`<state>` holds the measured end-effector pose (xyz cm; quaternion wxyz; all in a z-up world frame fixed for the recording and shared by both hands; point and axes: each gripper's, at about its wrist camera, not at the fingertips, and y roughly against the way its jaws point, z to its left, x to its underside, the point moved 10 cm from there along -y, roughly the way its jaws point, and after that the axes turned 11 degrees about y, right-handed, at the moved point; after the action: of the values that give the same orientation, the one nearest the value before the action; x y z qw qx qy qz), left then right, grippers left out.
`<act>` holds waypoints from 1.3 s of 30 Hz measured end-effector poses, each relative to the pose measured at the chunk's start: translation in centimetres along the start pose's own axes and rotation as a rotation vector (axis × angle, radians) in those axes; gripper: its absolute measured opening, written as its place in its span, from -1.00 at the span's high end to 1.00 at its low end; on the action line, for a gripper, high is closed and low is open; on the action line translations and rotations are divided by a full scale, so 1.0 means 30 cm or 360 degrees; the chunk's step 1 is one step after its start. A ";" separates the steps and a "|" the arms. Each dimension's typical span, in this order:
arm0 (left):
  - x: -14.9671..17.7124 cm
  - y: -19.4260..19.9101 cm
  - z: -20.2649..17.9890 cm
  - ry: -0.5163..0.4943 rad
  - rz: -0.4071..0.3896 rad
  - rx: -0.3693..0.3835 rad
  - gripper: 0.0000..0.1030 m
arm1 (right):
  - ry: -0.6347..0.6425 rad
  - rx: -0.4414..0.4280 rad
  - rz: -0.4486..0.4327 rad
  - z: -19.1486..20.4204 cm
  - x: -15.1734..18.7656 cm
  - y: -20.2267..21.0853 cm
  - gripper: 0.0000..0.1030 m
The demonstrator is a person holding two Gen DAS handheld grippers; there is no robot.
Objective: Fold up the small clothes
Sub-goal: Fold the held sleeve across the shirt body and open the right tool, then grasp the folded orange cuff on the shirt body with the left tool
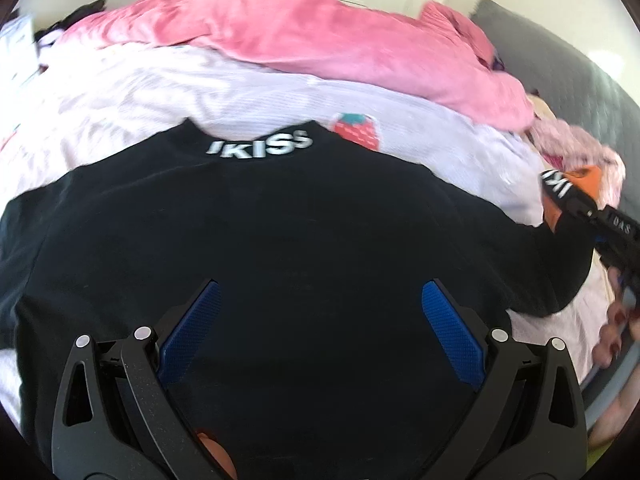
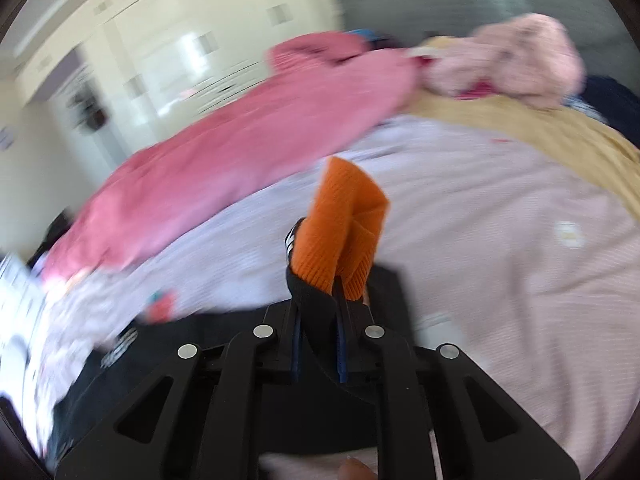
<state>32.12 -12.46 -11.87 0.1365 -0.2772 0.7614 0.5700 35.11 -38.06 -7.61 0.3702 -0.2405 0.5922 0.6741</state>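
Note:
A black sweatshirt (image 1: pixel 280 216) with white "KISS" lettering at the collar lies spread flat on the bed. My left gripper (image 1: pixel 320 312) is open and empty, just above the shirt's middle, its blue pads (image 1: pixel 192 332) wide apart. My right gripper (image 2: pixel 318 316) is shut on the shirt's right sleeve at its orange cuff (image 2: pixel 344 220) and holds it lifted off the bed. In the left wrist view the right gripper (image 1: pixel 576 204) shows at the far right with the sleeve stretched out to it.
A pink blanket (image 1: pixel 312 40) is bunched along the far side of the pale pink bed sheet (image 1: pixel 160 92). A strawberry print (image 1: pixel 356 130) shows beyond the collar. Crumpled pink clothes (image 2: pixel 516 56) and a yellow cloth (image 2: pixel 540 128) lie at the right. White wardrobes (image 2: pixel 160 40) stand behind.

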 end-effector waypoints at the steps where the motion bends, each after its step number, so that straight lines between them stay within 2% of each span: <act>1: -0.002 0.000 0.018 0.0015 0.0000 -0.0011 -0.84 | 0.0044 -0.0034 0.0007 0.041 0.003 -0.003 0.77; 5: -0.006 0.002 0.089 0.0108 0.0039 -0.0008 -0.84 | 0.0227 -0.0179 0.0034 0.222 0.033 -0.008 0.76; 9: -0.020 0.013 0.149 0.0169 0.0027 -0.0035 -0.84 | 0.0338 -0.0323 0.0073 0.341 0.064 0.001 0.61; 12: -0.022 0.018 0.153 0.0189 0.0040 -0.0025 -0.84 | 0.0310 -0.0461 0.0089 0.371 0.068 0.018 0.27; 13: -0.023 0.018 0.144 0.0183 0.0045 -0.0026 -0.84 | 0.0295 -0.0520 0.0098 0.378 0.067 0.026 0.02; 14: -0.022 0.018 0.136 0.0177 0.0050 -0.0021 -0.84 | 0.0292 -0.0593 0.0098 0.388 0.061 0.042 -0.13; 17: -0.012 0.016 0.092 0.0185 0.0093 0.0045 -0.84 | 0.0310 -0.0618 0.0053 0.389 0.039 0.069 -0.14; 20: -0.001 0.009 0.039 0.0171 0.0117 0.0102 -0.83 | 0.0266 -0.0531 0.0055 0.336 0.025 0.063 -0.14; 24: 0.039 -0.032 -0.047 0.0175 0.0219 0.0201 -0.82 | 0.0234 -0.0297 0.0126 0.220 0.038 0.033 -0.14; 25: 0.054 -0.047 -0.069 0.0182 0.0256 0.0224 -0.74 | 0.0229 -0.0261 0.0144 0.200 0.042 0.028 -0.14; 26: 0.067 -0.059 -0.085 0.0185 0.0278 0.0234 -0.45 | 0.0222 -0.0236 0.0162 0.182 0.046 0.021 -0.14; 28: 0.097 -0.084 -0.118 0.0198 0.0330 0.0240 -0.13 | 0.0203 -0.0171 0.0197 0.143 0.055 0.010 -0.14; 32: 0.148 -0.126 -0.174 0.0284 0.0449 0.0316 -0.17 | 0.0215 -0.0098 0.0208 0.104 0.060 -0.004 -0.17; 34: 0.151 -0.141 -0.187 0.0347 0.0464 0.0337 -0.27 | 0.0194 -0.0103 0.0204 0.094 0.058 -0.004 -0.21; 36: 0.144 -0.148 -0.205 0.0341 0.0439 0.0335 -0.26 | 0.0163 -0.0103 0.0203 0.082 0.057 -0.002 -0.22; 39: 0.147 -0.154 -0.231 0.0317 0.0427 0.0347 0.26 | 0.0118 -0.0050 0.0179 0.046 0.043 0.008 -0.22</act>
<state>31.98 -21.08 -15.68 0.0125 -0.2120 0.8585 0.4669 34.30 -36.46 -8.21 0.3057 -0.2374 0.6074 0.6937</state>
